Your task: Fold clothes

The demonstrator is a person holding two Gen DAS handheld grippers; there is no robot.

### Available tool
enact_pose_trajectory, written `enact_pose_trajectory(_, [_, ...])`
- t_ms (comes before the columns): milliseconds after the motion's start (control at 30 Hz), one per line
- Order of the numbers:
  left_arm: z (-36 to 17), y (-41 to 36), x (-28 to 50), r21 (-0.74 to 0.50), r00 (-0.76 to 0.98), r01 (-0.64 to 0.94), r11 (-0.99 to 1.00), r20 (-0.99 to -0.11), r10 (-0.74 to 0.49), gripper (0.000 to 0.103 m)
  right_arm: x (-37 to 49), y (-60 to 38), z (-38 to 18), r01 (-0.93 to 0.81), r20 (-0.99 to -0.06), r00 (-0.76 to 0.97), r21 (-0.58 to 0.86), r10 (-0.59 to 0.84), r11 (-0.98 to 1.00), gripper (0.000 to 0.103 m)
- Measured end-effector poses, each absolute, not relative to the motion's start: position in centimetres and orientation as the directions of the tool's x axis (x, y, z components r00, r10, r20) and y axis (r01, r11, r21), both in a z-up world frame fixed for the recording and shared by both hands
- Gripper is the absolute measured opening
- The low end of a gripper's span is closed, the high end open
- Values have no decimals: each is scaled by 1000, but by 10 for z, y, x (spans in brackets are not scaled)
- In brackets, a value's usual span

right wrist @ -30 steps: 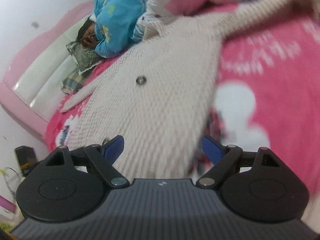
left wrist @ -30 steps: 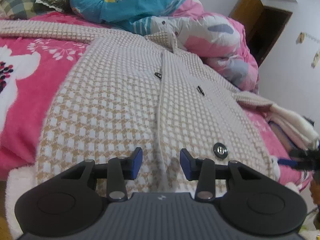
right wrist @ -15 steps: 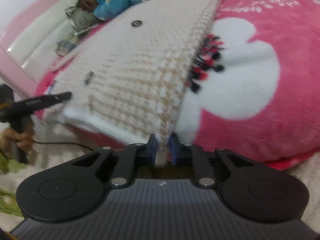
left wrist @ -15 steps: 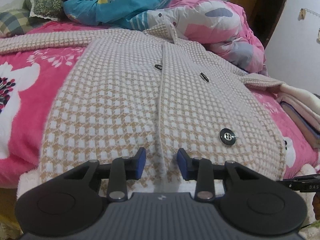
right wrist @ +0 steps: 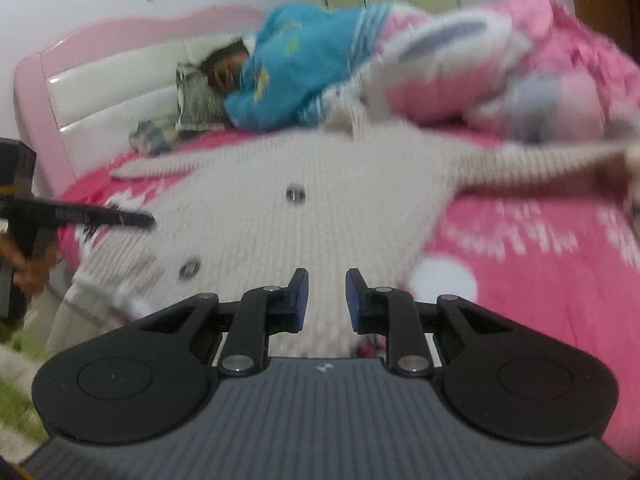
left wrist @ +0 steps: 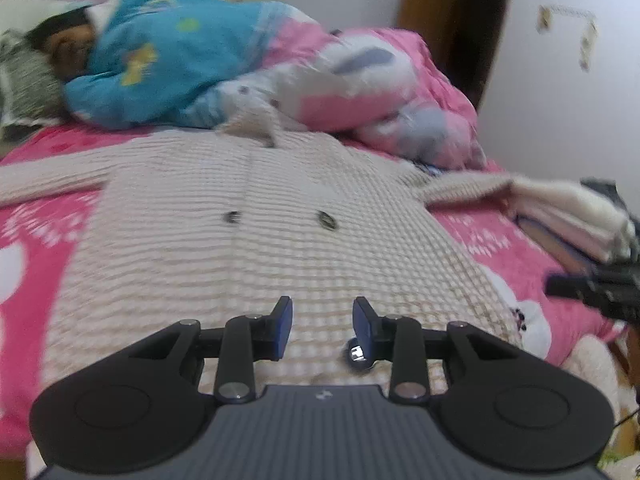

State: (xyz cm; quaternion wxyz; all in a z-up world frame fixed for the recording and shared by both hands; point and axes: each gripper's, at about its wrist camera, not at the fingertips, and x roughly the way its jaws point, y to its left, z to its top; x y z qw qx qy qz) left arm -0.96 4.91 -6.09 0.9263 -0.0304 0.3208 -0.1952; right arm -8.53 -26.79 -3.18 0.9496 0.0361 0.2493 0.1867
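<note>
- The knitted cardigan point(left wrist: 256, 248), cream and tan check, lies spread flat on the bed with its front up, dark buttons point(left wrist: 327, 221) down the middle, one sleeve point(left wrist: 48, 178) stretched to the left and the other toward the right.
- The left claw point(left wrist: 322, 322) hangs above the cardigan's near hem, its blue pads point(left wrist: 285, 322) a narrow gap apart with nothing pinched between them; a button shows just under the right-hand pad.
- The right claw point(right wrist: 323, 298) sits over the hem at the other corner; its jaws are opening, a slim gap between the pads, and I see no cloth caught there.
- Under the cardigan is a bright pink blanket point(right wrist: 540, 264) with white patterns.
- Folded pale clothes point(left wrist: 572, 216) are stacked at the bed's right edge.
- A person in a blue top point(left wrist: 172, 68) lies at the far side, head on a pillow point(left wrist: 24, 84), beside a bunched pink quilt point(left wrist: 380, 92).
- Pink headboard point(right wrist: 100, 68) behind.
- No container is visible; no writing is legible.
</note>
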Motion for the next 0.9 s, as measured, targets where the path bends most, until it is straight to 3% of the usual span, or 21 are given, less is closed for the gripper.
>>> enact_pose_trajectory(100, [-87,33,8,-169,672,323,931,-652,-351,34,-64,-258,-51,-355,-443,813,138,378,925,19])
enact_pose_trajectory(133, [-93,32,13,-166,658,308,937,-674,-336,32,-55,-257,-64,-352,-477,797,128,369,927,19])
enact_pose_trajectory(167, [-92,33,15,-173,655,304,937,-677,-337,26,-45,-257,-81,-329,-545,771,102,329,939,19])
enact_pose_trajectory(300, [-87,36,22,-194,645,289,937,-684,-341,27,-41,-269,-97,-333,-545,764,124,345,935,19])
enact_pose_trajectory(400, [-71,30,31,-171,669,315,934,-657,-346,31,-31,-278,-71,-306,-498,784,211,371,928,20])
enact_pose_trajectory(600, [-74,4,69,-202,680,318,926,-632,-371,36,7,-290,-56,-276,-367,878,133,306,952,20])
enact_pose_trajectory(667, [-95,-2,85,-207,657,288,935,-668,-350,36,23,-291,-82,-291,-430,847,118,313,949,20])
enact_pose_trajectory(700, [-105,-3,91,-208,647,273,939,-683,-339,32,33,-290,-100,-293,-512,802,115,309,949,22])
enact_pose_trajectory(767, [-112,-1,91,-216,662,275,937,-665,-347,32,26,-294,-120,-292,-465,826,127,317,948,22])
enact_pose_trajectory(900, [-102,-5,93,-215,675,287,933,-646,-357,35,26,-304,-115,-289,-476,812,176,338,941,24])
